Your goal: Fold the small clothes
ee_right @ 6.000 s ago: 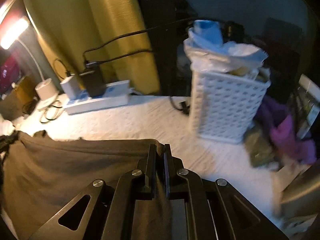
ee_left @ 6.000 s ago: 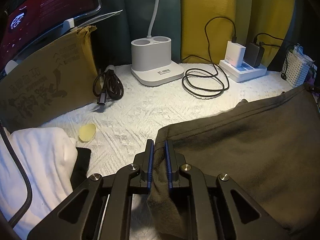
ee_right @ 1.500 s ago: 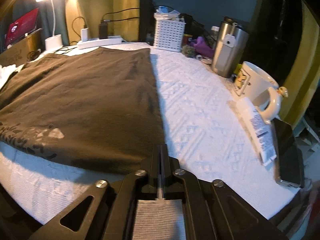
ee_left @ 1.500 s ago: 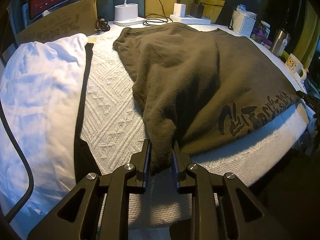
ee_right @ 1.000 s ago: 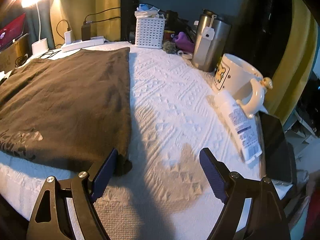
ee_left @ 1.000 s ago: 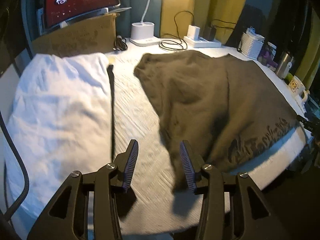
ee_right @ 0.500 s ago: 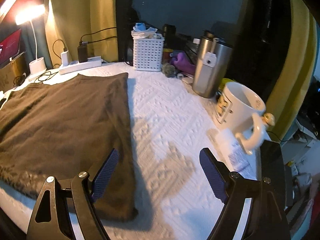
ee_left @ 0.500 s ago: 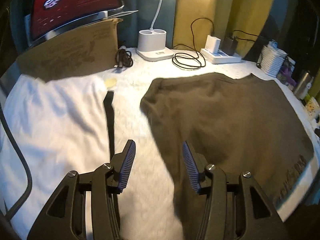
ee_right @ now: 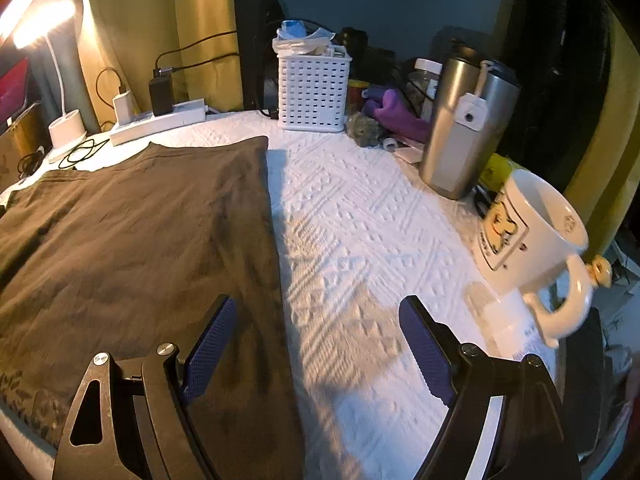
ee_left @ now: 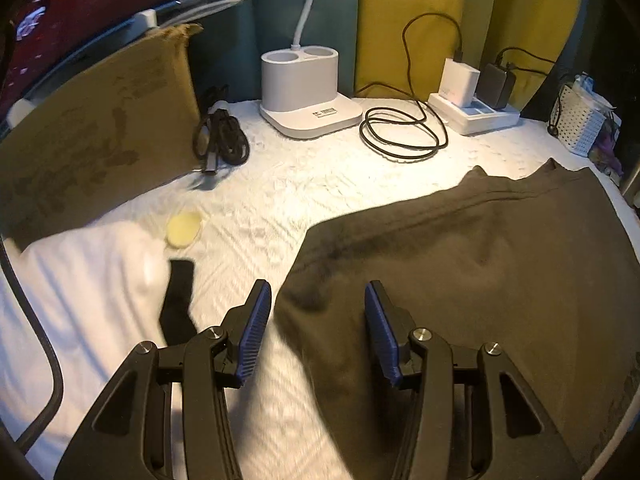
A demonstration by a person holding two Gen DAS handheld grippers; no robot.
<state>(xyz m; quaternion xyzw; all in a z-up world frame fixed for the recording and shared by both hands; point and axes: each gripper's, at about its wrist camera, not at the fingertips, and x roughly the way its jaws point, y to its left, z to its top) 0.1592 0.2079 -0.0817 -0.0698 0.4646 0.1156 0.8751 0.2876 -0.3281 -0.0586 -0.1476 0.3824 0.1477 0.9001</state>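
Note:
A dark olive-brown T-shirt (ee_left: pixel 480 264) lies spread flat on the white textured tablecloth (ee_left: pixel 280 200). My left gripper (ee_left: pixel 316 300) is open and empty, hovering over the shirt's left edge near its far corner. In the right wrist view the same shirt (ee_right: pixel 140 232) fills the left side, its right edge running straight down. My right gripper (ee_right: pixel 318 326) is wide open and empty, straddling that right edge above the cloth (ee_right: pixel 360 240).
Left view: white garment (ee_left: pixel 80 300) with black strip (ee_left: pixel 178 300) at left, cardboard (ee_left: pixel 96 132), lamp base (ee_left: pixel 308 92), coiled cables (ee_left: pixel 400 132), power strip (ee_left: pixel 472 112). Right view: white basket (ee_right: pixel 314 88), steel tumbler (ee_right: pixel 460 128), white mug (ee_right: pixel 532 240).
Both grippers let go of the shirt about a second ago and opened. Since then both have moved forward over the flat shirt toward its far end.

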